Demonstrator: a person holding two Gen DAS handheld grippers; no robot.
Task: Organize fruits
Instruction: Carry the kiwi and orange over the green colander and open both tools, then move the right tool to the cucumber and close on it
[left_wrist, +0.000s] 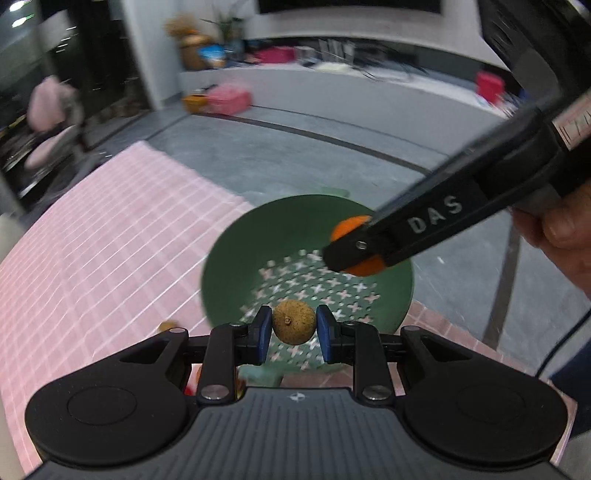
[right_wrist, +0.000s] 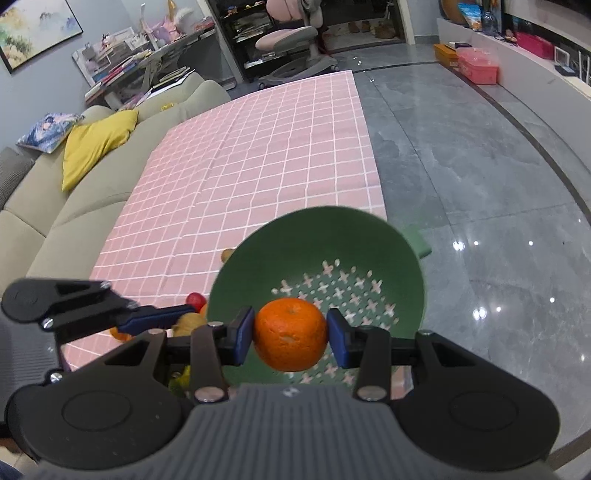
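A green colander (left_wrist: 236, 258) (right_wrist: 258, 266) with cross-shaped holes sits at the near corner of the pink checked tablecloth. My left gripper (left_wrist: 294, 328) is shut on a small brown round fruit (left_wrist: 294, 322) held over the colander's near rim. My right gripper (right_wrist: 290, 339) is shut on an orange tangerine (right_wrist: 290, 334), also over the colander; in the left wrist view it reaches in from the right with the tangerine (left_wrist: 347, 226). More fruits, among them a red one (right_wrist: 196, 300), lie left of the colander.
The pink checked tablecloth (right_wrist: 251, 166) stretches away. A beige sofa (right_wrist: 48, 218) with a yellow cushion (right_wrist: 94, 144) lies to its left, grey tiled floor (right_wrist: 480, 192) to its right. A pink chair (right_wrist: 291, 40) stands beyond.
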